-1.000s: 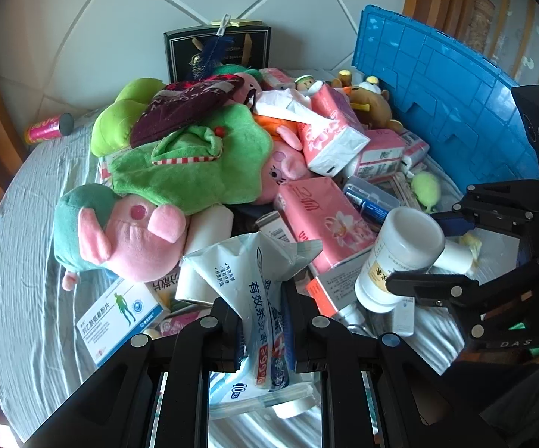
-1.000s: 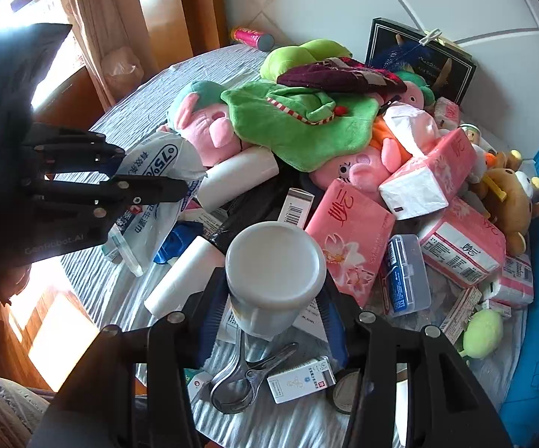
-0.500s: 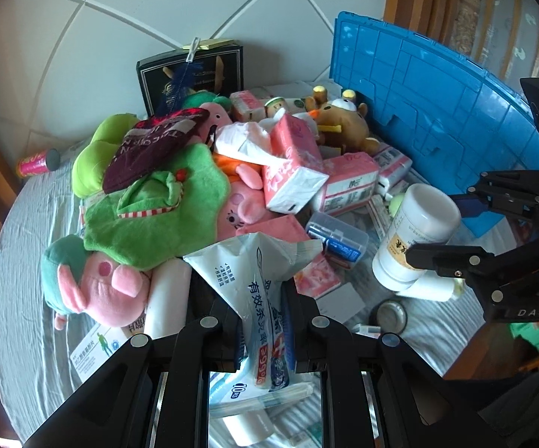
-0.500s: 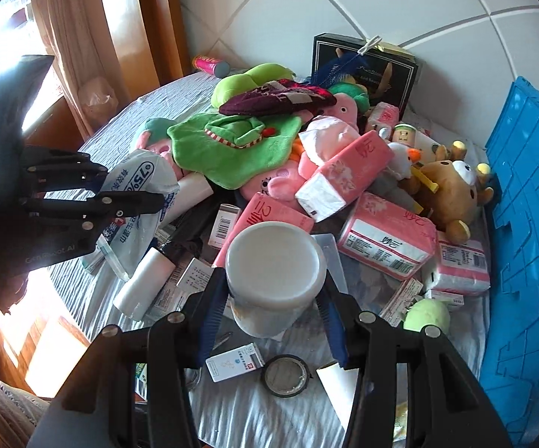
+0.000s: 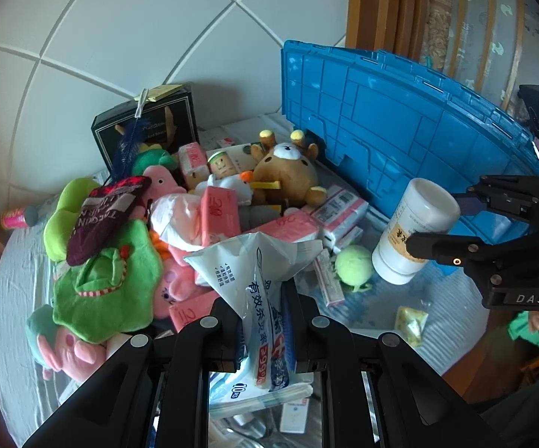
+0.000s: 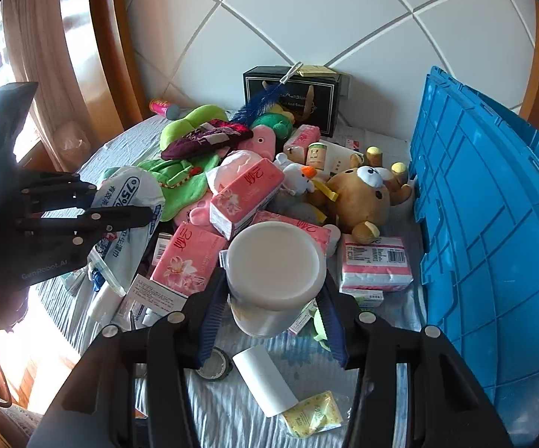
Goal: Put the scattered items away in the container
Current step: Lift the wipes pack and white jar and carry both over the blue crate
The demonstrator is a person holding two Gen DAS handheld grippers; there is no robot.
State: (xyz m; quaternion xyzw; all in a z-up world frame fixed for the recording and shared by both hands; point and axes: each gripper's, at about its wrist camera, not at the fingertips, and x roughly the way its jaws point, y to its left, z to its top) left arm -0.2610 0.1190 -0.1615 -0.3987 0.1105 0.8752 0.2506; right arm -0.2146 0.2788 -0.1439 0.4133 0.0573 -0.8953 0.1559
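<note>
My left gripper [image 5: 264,321] is shut on a white and blue wipes pack [image 5: 258,272], held above the cluttered table; it also shows in the right wrist view [image 6: 127,205]. My right gripper [image 6: 275,298] is shut on a white pill bottle [image 6: 275,272], held above the table near the blue crate [image 6: 493,242]. In the left wrist view the bottle [image 5: 411,231] hangs in front of the crate wall [image 5: 400,127]. Pink tissue packs [image 6: 247,194], a brown bear plush [image 6: 363,194] and a green plush [image 5: 105,280] lie in the pile.
A black gift box [image 6: 293,97] stands against the tiled wall. A white roll [image 6: 265,380], a yellow sachet [image 6: 314,414] and a round tin [image 6: 213,364] lie near the front edge. A green ball [image 5: 353,263] sits by the crate. A wooden frame and curtain are at left.
Both grippers have risen and swung toward the blue crate, carrying the wipes pack and the bottle. The pile now sits lower and further left in view.
</note>
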